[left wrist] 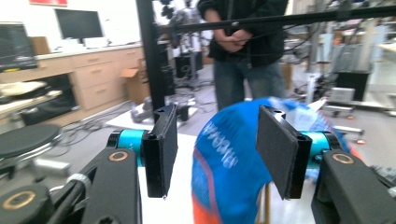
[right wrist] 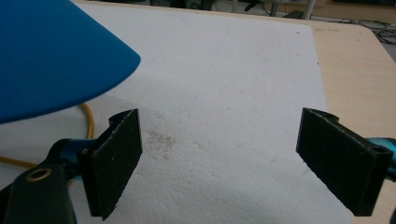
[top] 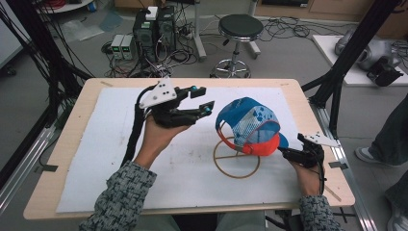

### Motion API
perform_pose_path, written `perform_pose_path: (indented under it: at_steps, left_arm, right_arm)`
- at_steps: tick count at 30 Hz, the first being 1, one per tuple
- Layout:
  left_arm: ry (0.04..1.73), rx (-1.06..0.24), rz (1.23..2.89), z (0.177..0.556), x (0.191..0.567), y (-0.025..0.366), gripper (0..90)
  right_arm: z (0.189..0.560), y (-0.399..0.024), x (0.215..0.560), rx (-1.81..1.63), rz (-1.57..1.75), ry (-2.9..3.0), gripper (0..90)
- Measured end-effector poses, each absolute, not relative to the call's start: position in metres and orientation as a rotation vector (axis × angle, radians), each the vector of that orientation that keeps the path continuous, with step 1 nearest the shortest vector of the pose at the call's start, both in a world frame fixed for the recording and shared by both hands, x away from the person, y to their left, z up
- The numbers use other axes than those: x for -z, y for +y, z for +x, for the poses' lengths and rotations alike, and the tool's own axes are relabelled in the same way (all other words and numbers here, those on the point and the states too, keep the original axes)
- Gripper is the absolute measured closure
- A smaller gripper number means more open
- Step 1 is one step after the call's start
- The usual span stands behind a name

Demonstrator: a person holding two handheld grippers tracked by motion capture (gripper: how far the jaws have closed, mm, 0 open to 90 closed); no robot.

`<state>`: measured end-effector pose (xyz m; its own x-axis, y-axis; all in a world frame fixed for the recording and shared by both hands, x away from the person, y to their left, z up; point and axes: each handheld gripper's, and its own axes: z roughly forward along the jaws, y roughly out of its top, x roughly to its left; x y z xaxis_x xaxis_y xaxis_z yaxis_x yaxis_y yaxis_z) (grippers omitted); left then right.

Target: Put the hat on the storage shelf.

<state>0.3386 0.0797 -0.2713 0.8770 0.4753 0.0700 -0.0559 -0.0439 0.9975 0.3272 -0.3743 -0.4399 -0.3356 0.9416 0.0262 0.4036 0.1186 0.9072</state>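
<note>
A pale wooden desk (top: 72,139) with rounded corners carries a large white foam sheet (top: 120,159) that covers most of its top. Near the sheet's right half sits a blue baseball cap with white mesh panels and an orange-red underside (top: 250,126), propped on a thin brass-coloured wire stand with a ring base (top: 235,166) that lies flat on the foam. In the left gripper view the cap (left wrist: 229,158) stands just beyond the black pads, blurred, between them in line of sight. In the right gripper view the cap's blue brim (right wrist: 51,51) overhangs the upper left, with a curve of the wire stand (right wrist: 88,121) beneath it.

The left tongs (top: 201,99), held up in a hand just left of the cap, are spread wide and grip nothing. The right tongs (top: 285,153), low at the cap's right beside the brim, are also spread wide and empty, over bare foam (right wrist: 224,93).

A black round stool (top: 239,26) stands on the floor beyond the desk.
</note>
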Motion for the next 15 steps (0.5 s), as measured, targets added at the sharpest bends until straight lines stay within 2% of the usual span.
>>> perform_pose_path:
  at_steps: [15]
  left_arm:
    - [0.624,-0.65,1.554,0.309,0.314,0.186,42.6]
  right_arm:
    - [0.327,-0.38,0.441,-1.154,1.323,1.801,13.5]
